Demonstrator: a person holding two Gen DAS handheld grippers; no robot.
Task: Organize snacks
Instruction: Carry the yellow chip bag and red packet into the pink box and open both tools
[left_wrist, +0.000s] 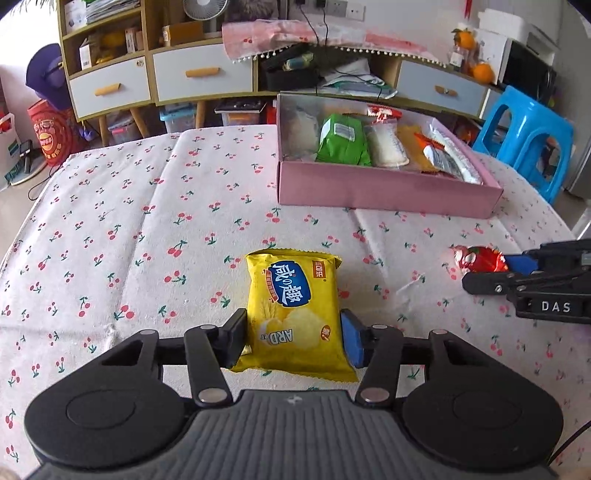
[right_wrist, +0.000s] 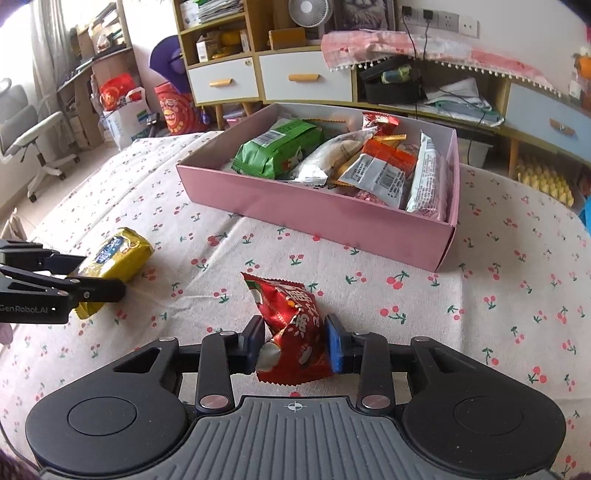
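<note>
Where cherry-print cloth (left_wrist: 147, 221) covers the table, left gripper (left_wrist: 293, 332) fingers clamp yellow packet (left_wrist: 295, 306), right gripper (right_wrist: 295, 341) fingers clamp red packet (right_wrist: 291, 332), pink box (right_wrist: 314, 218) behind.

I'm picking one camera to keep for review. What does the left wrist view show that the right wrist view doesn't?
Only the left wrist view: a blue stool and oranges beside the table.
Only the right wrist view: an office chair by the window.
Both: the pink box of snacks, the yellow packet between the left gripper's fingers, and the red packet squeezed in the right gripper.
</note>
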